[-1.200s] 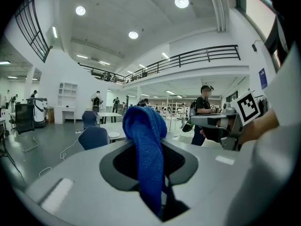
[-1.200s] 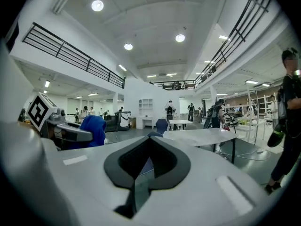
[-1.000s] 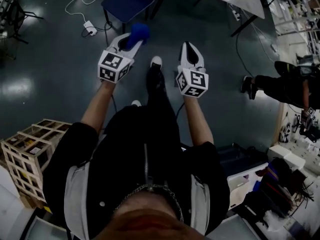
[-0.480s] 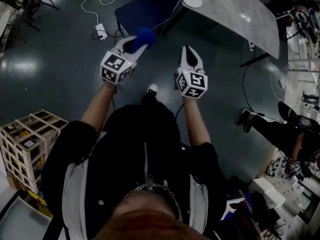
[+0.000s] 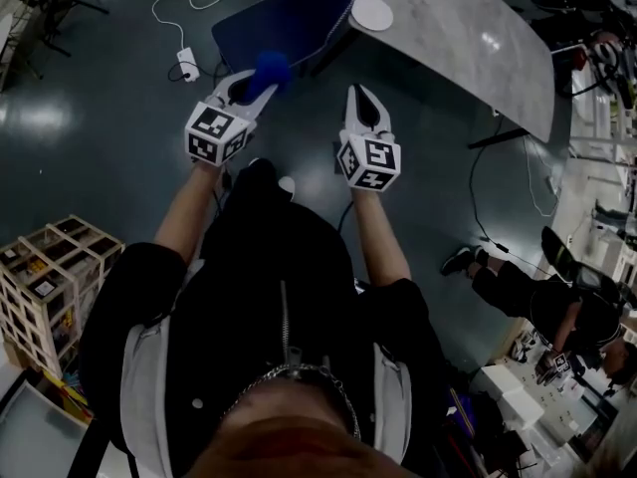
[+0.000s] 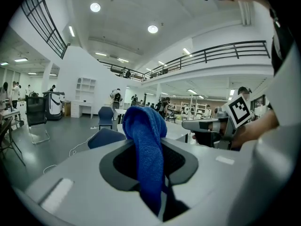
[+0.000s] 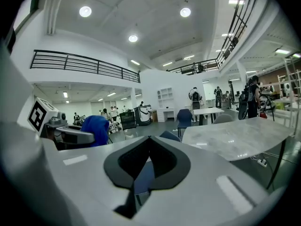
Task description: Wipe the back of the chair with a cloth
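Dark shiny floor (image 5: 90, 157) below. Left gripper (image 5: 249, 86) squeezes a fuzzy blue cloth (image 5: 272, 66). Right gripper (image 5: 360, 98) is pinched closed, holding nothing.

Black zip jacket (image 5: 284, 287) with pale side panels; white left gripper (image 5: 257, 80) and right gripper (image 5: 357, 95), checker-marked cubes (image 5: 214, 133)

The dark glossy floor (image 5: 90, 147) carries a white cable (image 5: 185, 65) at upper left, a blue chair (image 5: 289, 18) at top centre, a wooden crate (image 5: 45, 277) at left, and a grey table (image 5: 468, 48) at upper right bearing a white disc (image 5: 372, 13).
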Tool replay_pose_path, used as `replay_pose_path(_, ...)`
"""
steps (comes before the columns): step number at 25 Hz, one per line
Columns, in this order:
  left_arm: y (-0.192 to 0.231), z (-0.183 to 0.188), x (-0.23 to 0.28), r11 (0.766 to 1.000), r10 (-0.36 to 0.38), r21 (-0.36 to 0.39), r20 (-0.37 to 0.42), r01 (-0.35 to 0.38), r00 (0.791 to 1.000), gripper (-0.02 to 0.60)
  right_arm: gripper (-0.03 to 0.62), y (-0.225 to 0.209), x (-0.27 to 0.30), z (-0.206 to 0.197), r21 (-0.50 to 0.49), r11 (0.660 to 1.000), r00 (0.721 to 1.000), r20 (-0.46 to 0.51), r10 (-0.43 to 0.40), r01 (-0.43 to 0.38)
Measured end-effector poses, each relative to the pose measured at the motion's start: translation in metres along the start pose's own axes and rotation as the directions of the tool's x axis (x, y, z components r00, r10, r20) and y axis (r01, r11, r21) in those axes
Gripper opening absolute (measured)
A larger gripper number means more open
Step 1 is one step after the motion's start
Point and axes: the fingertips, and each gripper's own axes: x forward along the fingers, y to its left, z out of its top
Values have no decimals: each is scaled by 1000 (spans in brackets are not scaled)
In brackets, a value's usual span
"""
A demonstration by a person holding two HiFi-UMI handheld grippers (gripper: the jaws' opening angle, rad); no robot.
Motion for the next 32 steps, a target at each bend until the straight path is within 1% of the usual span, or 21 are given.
replay_pose_path(4, 26, 0, 23, 1000, 3, -16, 0, -3, 1000, 103, -6, -5, 27, 3, -3, 1000, 1000, 3, -3, 3)
replay_pose_path(7, 49, 0, 55, 1000, -6, -25, -6, 5, 1000, 103, -6, -17, 57, 3, 0, 1000, 1000, -12, -10, 10)
replay_pose_path(12, 106, 9, 124, 999, -46, -11, 3, 46, 999, 104, -6, -35, 132, 8, -34, 999, 999, -51, -12, 10)
replay_pose_path(16, 153, 20, 172, 997, -64, -42, -11, 64, 998, 104, -6, -40, 194, 21, -52, 999, 995, -99, -6, 0)
replay_pose_path(17, 164, 24, 182, 997, -64, -39, -13, 64, 998, 104, -6, -41, 208, 25, -53, 999, 994, -108, -3, -3)
replay_pose_path(19, 187, 28, 201, 999, -52, -7, -18, 52, 998, 103, -6, -43, 234, 29, -61, 998, 992, -129, -1, -7)
replay_pose_path(21, 209, 25, 211, 999, -44, 11, -27, 44, 999, 103, -6, -39, 254, 28, -58, 998, 988, -154, -3, -6)
replay_pose_path(23, 227, 19, 216, 998, -58, -4, -32, 58, 998, 103, -6, -30, 271, 26, -54, 999, 985, -172, -3, -6)
replay_pose_path(25, 243, 12, 227, 997, -76, 7, -45, 76, 996, 103, -5, -26, 289, 24, -60, 998, 982, -189, -3, -8)
replay_pose_path(28, 271, 0, 253, 996, -87, 30, -50, 89, 995, 103, -5, -28, 318, 24, -74, 997, 977, -214, -3, -13)
replay_pose_path(30, 288, -3, 269, 996, -83, 38, -41, 85, 996, 103, -5, -32, 333, 25, -75, 997, 974, -228, -12, -6)
replay_pose_path(32, 305, -9, 283, 996, -72, 49, -50, 74, 996, 103, -5, -34, 343, 25, -70, 997, 971, -237, -24, 7)
